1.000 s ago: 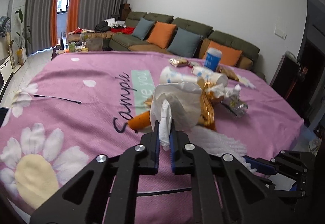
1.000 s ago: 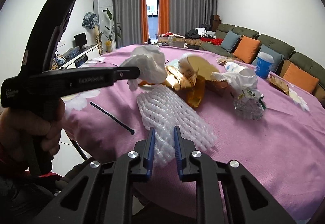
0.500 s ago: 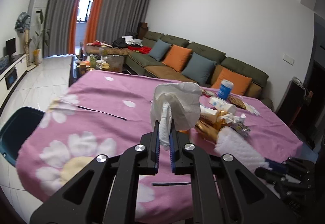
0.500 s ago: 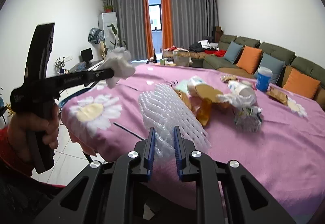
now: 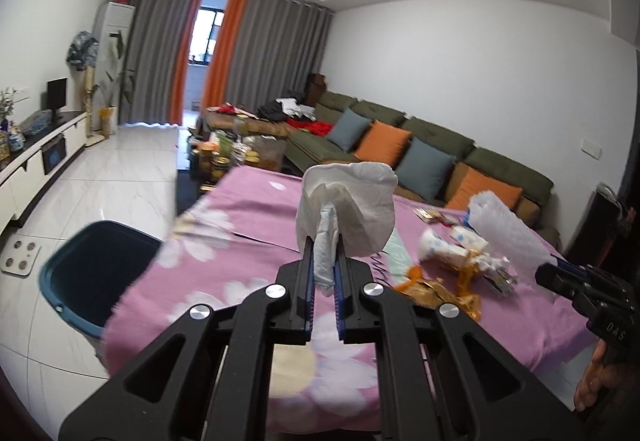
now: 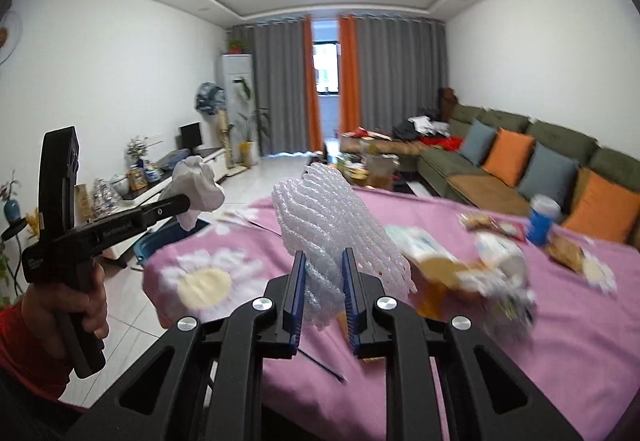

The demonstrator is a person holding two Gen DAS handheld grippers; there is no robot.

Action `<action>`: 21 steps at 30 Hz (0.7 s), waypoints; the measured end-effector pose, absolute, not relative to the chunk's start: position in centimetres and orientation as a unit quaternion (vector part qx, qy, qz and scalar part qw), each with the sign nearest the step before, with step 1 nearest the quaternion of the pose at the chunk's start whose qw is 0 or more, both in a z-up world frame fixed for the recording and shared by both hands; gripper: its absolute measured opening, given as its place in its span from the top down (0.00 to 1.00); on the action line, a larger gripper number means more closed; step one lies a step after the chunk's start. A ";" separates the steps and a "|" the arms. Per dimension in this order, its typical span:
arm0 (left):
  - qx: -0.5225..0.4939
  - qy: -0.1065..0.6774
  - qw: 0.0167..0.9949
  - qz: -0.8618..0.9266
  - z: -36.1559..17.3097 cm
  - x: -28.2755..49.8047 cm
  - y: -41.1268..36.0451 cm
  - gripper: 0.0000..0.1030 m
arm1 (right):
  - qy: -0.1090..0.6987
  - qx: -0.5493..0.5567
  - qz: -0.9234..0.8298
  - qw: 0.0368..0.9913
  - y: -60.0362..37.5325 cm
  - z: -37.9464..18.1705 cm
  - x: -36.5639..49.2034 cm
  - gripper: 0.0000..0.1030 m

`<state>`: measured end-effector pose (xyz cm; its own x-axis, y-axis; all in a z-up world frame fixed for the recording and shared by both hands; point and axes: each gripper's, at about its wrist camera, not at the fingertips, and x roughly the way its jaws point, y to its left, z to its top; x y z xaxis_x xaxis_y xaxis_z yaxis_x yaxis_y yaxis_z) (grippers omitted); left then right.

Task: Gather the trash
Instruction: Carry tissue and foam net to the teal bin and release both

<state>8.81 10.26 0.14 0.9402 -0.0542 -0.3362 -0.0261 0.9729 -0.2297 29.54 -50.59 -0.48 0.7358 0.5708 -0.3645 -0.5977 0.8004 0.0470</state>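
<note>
Above the worktop (image 5: 248,209), your left gripper (image 5: 323,273) is clamped on a tissue (image 5: 348,213), the right gripper (image 6: 323,281) on foam netting (image 6: 332,225). Carry both left to the bin (image 5: 92,269), then release.

A home living room: green sofa (image 6: 560,157), grey curtains (image 6: 280,85)

Two tools (image 5: 323,273) (image 6: 323,283), one tissue wad (image 5: 346,213), one foam net sleeve (image 6: 336,229); one blue bin (image 5: 86,277), five sofa cushions (image 5: 382,139)
</note>
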 end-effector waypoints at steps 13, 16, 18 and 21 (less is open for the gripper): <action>-0.135 0.164 0.967 0.140 0.4 4.4 21.5 0.92 | 0.192 -0.060 0.452 0.869 -36.7 1.7 34.2 0.84; -0.134 0.181 0.959 0.171 -0.2 3.9 24.1 0.92 | 0.210 -0.066 0.481 0.848 -32.9 1.6 35.4 0.84; -0.135 0.194 0.954 0.182 -0.7 3.9 25.6 0.92 | 0.221 -0.073 0.493 0.838 -30.5 1.5 36.2 0.84; -0.130 0.222 0.946 0.196 -1.5 4.5 27.6 0.92 | 0.246 -0.080 0.513 0.818 -26.4 1.0 37.7 0.84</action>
